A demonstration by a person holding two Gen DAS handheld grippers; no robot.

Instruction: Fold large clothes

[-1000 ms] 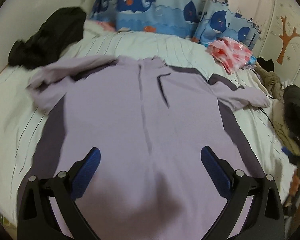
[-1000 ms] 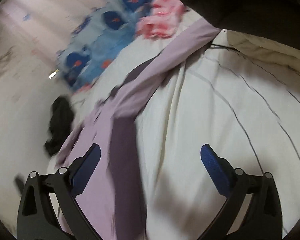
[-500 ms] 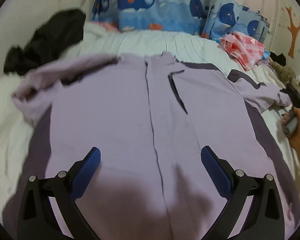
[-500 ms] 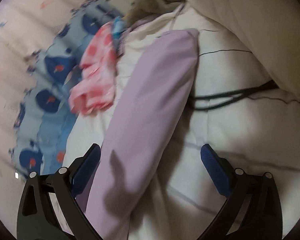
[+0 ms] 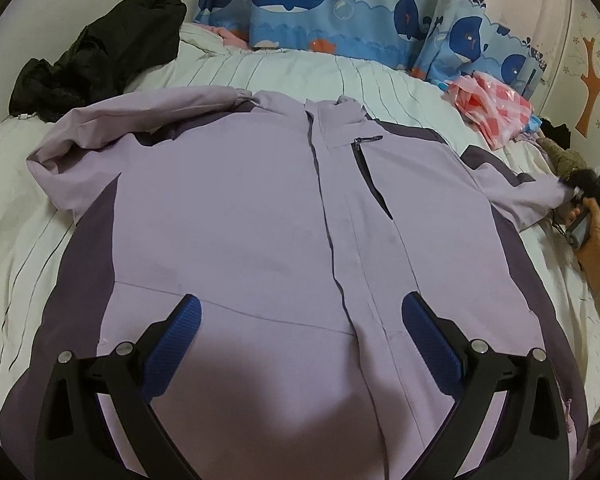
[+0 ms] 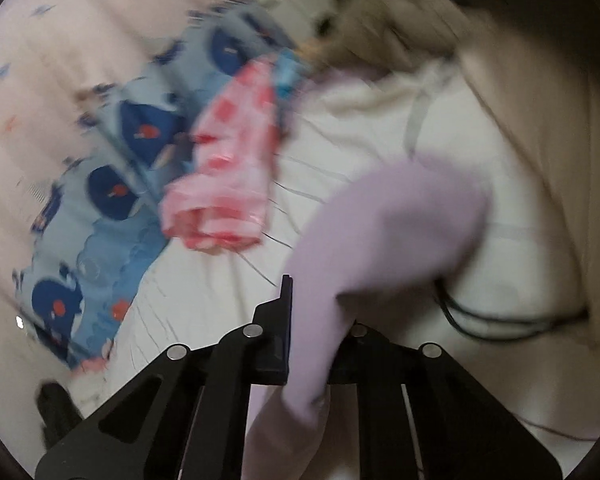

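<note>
Left wrist view: the left gripper hovers with jaws spread wide, nothing between them, above the lilac jacket lying flat, zipped, on the striped white bed. The right gripper is clamped on the jacket's smooth lilac sleeve, beside a crumpled pink checked cloth.

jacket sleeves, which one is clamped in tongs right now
The sleeve beside the pink checked cloth: the right tongs are shut on it. The other sleeve, near the black garment, lies folded and untouched.
</note>
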